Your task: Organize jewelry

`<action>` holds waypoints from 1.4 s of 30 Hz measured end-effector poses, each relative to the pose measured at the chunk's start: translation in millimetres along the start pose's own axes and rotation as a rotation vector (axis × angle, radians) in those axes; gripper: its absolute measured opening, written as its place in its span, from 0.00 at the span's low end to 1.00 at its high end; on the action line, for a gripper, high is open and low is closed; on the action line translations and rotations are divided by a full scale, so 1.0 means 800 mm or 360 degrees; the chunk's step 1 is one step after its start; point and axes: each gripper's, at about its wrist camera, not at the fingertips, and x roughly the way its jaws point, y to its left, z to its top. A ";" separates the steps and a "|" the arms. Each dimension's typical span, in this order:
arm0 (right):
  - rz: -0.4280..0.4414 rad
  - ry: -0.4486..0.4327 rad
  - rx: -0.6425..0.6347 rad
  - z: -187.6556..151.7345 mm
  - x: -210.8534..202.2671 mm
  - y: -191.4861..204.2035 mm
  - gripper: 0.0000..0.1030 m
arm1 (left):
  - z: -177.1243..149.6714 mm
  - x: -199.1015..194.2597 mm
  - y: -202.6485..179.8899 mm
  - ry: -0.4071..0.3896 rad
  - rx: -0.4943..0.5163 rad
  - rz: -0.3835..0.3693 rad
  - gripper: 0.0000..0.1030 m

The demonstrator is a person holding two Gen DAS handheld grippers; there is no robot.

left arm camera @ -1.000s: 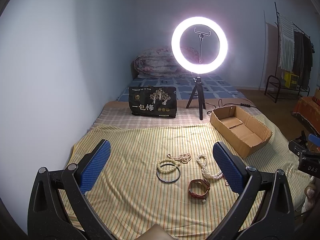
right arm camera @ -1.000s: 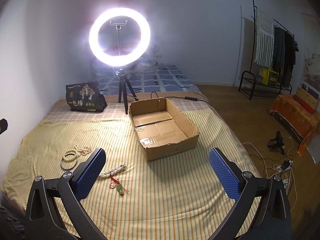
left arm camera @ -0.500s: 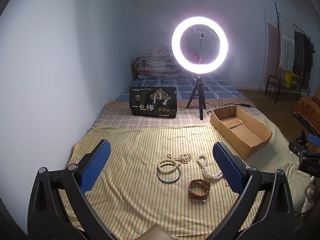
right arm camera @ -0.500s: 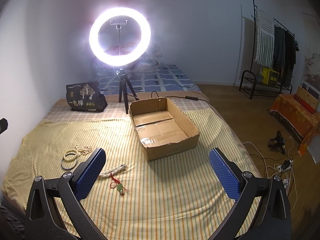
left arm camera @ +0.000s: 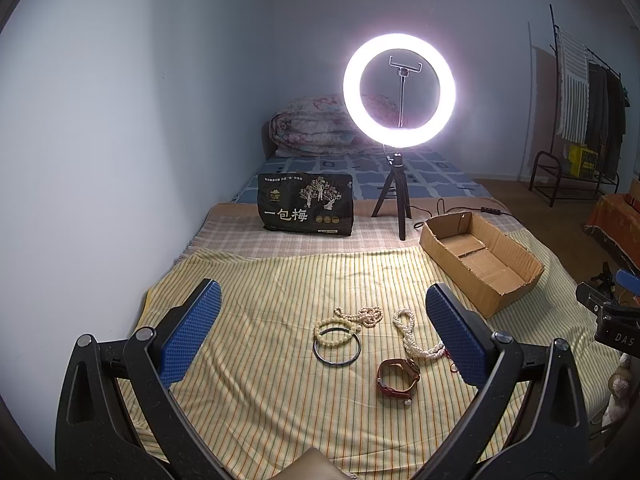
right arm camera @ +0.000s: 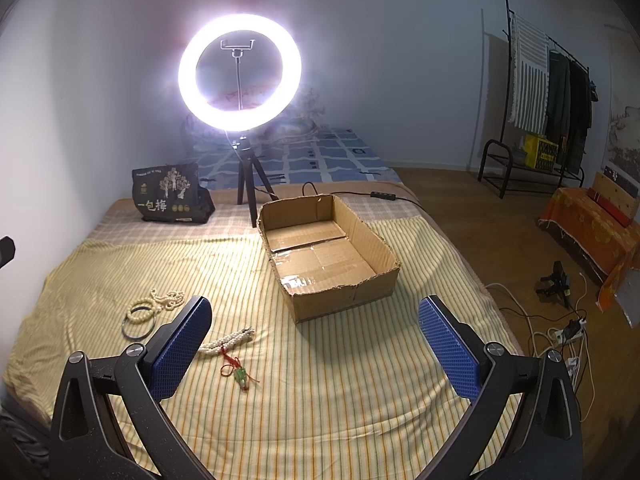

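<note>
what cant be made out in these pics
- Left wrist view: the far end of the pearl rope goes behind the right blue pad.
- Right wrist view: the watch does not show at all; it probably lies behind the left pad.
- Right wrist view: the green charm is too small to identify.
- Both views: glare from the ring light washes out the bedding behind it.

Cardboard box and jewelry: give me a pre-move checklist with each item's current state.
1. Left gripper open, holding nothing: ok.
2. Right gripper open, holding nothing: ok.
3. Cardboard box open-topped, nothing inside: ok.
4. Jewelry inside the box: not ok; beaded bracelet, dark bangle, brown strap and pearl rope all lie on the striped cloth.
5. Red-tasselled charm free of the pearl rope: cannot tell.
</note>
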 end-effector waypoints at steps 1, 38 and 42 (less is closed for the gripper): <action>0.0000 -0.0001 -0.0001 0.000 -0.001 -0.001 1.00 | 0.000 0.000 0.000 0.0000 0.0001 0.0000 1.00; 0.0171 0.0355 -0.0364 -0.031 0.075 0.020 1.00 | -0.039 0.113 0.036 0.0529 -0.0014 -0.0123 1.00; 0.0244 0.0443 -0.0511 -0.040 0.090 0.034 0.99 | -0.052 0.134 0.025 0.0659 0.0001 -0.0198 0.88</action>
